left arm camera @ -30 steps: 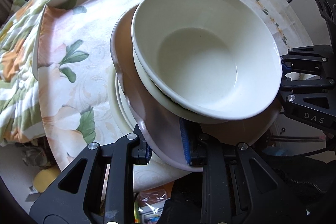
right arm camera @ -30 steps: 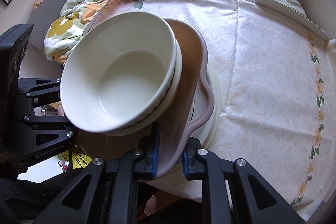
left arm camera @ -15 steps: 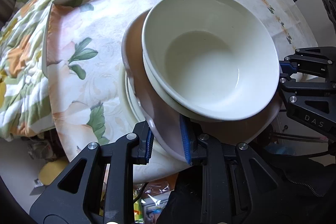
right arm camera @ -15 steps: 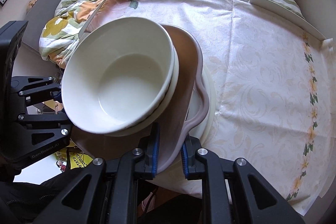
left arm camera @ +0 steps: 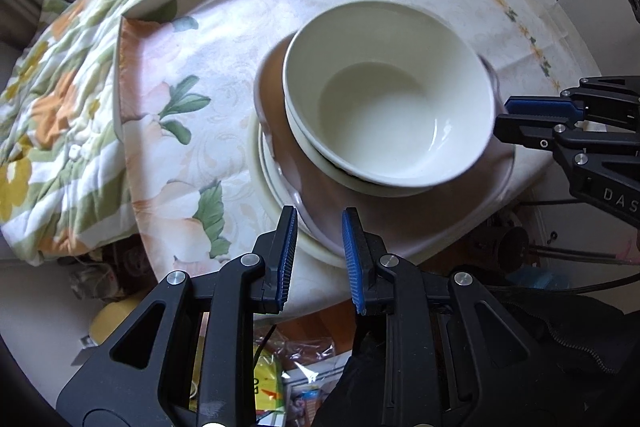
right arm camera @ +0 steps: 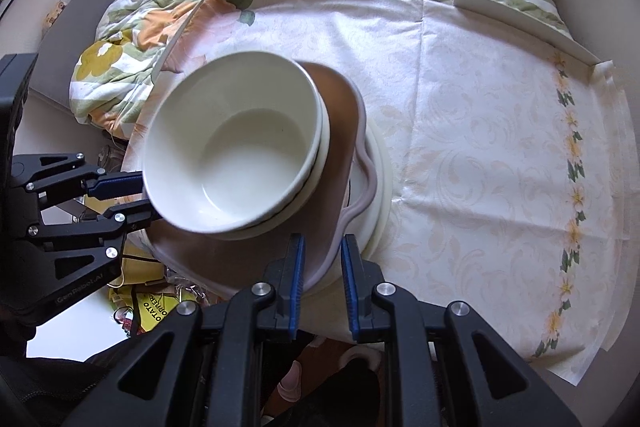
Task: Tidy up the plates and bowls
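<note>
Bowl of glossy white ceramic, deep and round [left arm camera: 392, 99], is nested in a second, cream-rimmed bowl [left arm camera: 320, 157], just ahead of both tongs and between them. The pair is carried by a flat brown plate with a wavy lilac rim [left arm camera: 276, 99], and this plate is stacked on round cream plates [left arm camera: 260, 163] whose edges show beneath it.

The left tongs [left arm camera: 320, 239] are pointed steeply down at the near edge of the stack. Their blue pads are held a little apart, with the lilac rim and the cream edge seen in the gap; whether anything is pinched cannot be told. The right tongs [right arm camera: 322, 267] are pressed almost together. The lilac rim is seen in their narrow slit, but a grip on it cannot be confirmed.

Beyond the tips of both tongs, the tabletop is covered by a pale flowered cloth [right arm camera: 480, 107]. Farther off, a quilt with orange and yellow flowers [left arm camera: 60, 107] is spread.
</note>
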Action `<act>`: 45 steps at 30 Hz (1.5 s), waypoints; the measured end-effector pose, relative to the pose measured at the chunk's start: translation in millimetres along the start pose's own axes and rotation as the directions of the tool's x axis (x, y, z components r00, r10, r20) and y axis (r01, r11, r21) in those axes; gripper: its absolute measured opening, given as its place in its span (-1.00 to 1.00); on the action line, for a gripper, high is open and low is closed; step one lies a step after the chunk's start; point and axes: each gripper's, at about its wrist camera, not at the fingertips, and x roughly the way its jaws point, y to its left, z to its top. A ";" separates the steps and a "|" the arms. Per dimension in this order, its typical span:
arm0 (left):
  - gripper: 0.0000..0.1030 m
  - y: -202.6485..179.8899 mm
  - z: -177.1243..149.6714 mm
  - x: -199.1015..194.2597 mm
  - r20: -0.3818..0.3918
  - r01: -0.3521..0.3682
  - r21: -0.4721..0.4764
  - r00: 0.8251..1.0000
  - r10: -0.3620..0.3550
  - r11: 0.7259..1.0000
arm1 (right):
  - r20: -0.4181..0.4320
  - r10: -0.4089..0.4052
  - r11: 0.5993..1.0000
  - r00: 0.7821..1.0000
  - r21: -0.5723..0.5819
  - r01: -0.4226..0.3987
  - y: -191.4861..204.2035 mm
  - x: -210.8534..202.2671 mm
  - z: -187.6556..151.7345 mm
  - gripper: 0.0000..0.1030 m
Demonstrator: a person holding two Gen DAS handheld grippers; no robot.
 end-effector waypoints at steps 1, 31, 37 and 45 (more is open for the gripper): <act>-0.60 -0.6 -2.7 -5.6 0.012 -0.009 -0.009 1.000 0.009 1.000 | 0.017 0.004 1.000 1.000 -0.005 -0.004 0.0 -6.1 -1.5 -0.68; 0.99 -133.4 -166.2 -288.7 0.749 -0.092 -0.382 0.552 0.367 0.920 | 0.768 -0.242 0.965 0.593 0.125 0.231 15.9 -295.6 -189.4 0.91; 0.99 -147.8 -175.5 -293.0 0.750 -0.112 -0.395 0.534 0.390 0.912 | 0.758 -0.241 0.968 0.606 0.139 0.211 8.8 -292.4 -195.5 0.91; 0.99 -156.1 -175.2 -295.3 0.760 -0.111 -0.389 0.522 0.387 0.914 | 0.763 -0.244 0.968 0.598 0.151 0.202 7.1 -297.1 -206.6 0.91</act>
